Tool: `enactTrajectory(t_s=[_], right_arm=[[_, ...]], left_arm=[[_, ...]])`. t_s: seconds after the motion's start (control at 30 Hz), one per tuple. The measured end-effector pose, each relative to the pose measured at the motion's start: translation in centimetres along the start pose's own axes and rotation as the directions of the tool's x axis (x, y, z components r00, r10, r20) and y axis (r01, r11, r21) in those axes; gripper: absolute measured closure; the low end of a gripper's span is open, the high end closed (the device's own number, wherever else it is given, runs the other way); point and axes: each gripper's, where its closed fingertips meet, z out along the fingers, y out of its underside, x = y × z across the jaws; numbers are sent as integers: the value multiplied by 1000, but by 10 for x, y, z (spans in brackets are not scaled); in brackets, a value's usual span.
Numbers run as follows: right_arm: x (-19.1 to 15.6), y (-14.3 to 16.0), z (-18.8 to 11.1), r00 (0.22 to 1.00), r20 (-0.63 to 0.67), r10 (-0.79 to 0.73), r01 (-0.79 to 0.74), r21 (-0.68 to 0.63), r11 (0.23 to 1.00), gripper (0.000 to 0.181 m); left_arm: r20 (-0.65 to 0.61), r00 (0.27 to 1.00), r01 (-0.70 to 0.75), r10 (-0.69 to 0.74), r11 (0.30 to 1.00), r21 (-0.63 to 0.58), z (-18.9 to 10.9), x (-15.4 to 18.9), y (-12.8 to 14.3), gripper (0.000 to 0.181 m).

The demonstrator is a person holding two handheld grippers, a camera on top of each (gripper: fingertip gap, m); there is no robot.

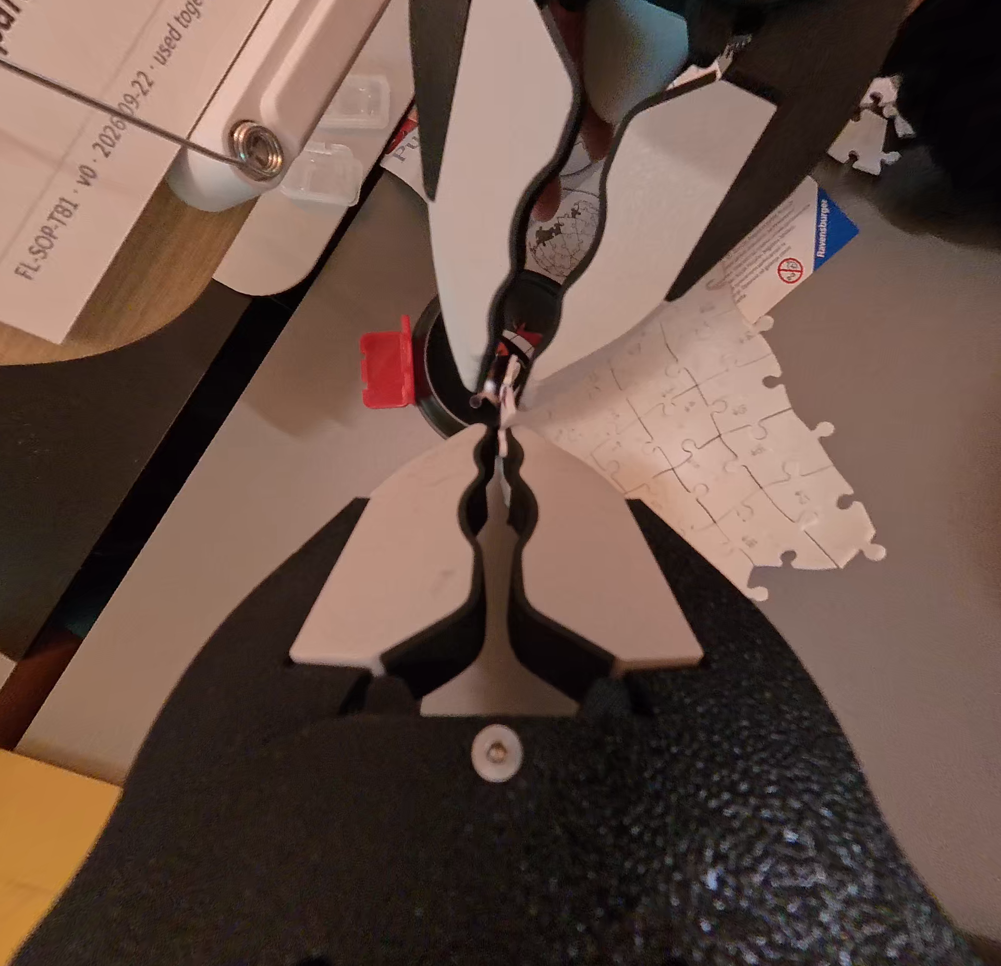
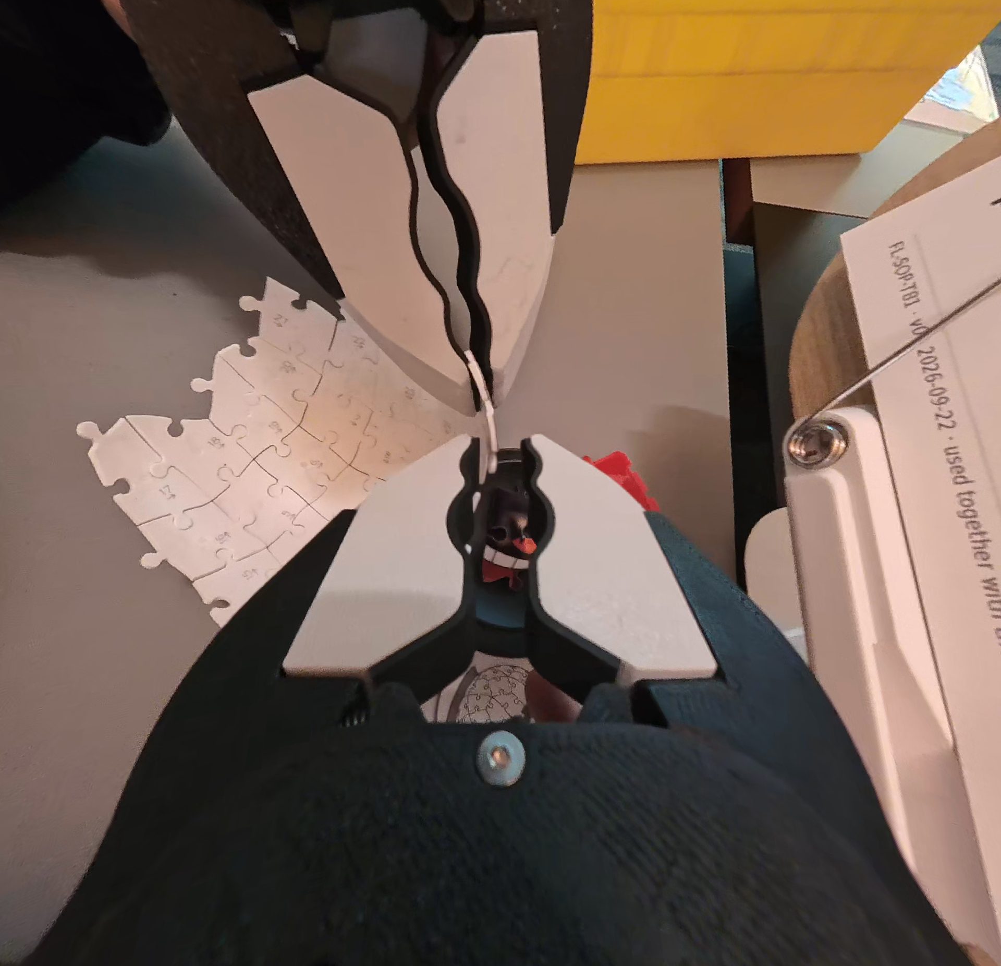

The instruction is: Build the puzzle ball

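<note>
Both grippers meet tip to tip on one puzzle piece above the grey table.

The assembled puzzle sheet, joined pieces lying pale side up, rests on the table just beside the tips. The left gripper is clenched on the edge of a thin curved puzzle piece. The right gripper pinches the same piece from the opposite side, its fingers close together. Beneath the tips sits a dark ring-shaped part with a red plastic tab beside it.
</note>
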Motion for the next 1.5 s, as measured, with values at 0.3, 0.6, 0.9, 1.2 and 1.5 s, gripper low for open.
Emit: enactTrajectory(t_s=[0.3,0.6,0.9,1.2,1.5], right_arm=[[-3,0,2,1000,6,-28,28,-8,1000,178],[-2,-1,3,998,-4,-69,69,-2,998,177],[-1,-1,5,997,-5,-71,71,-3,998,177],[0,-1,7,992,-26,-122,122,3,992,176],[7,3,6,995,-58,-83,82,-23,996,169]], left_arm=[[11,1000,-5,5,1000,-7,0,-1,1,180],[7,1000,11,-11,1000,-6,1,-2,2,180],[15,1000,16,-16,1000,-12,1,-3,3,180],[12,999,36,-36,999,-13,1,-4,4,179],[19,998,57,-57,998,1,-1,-6,2,170]])
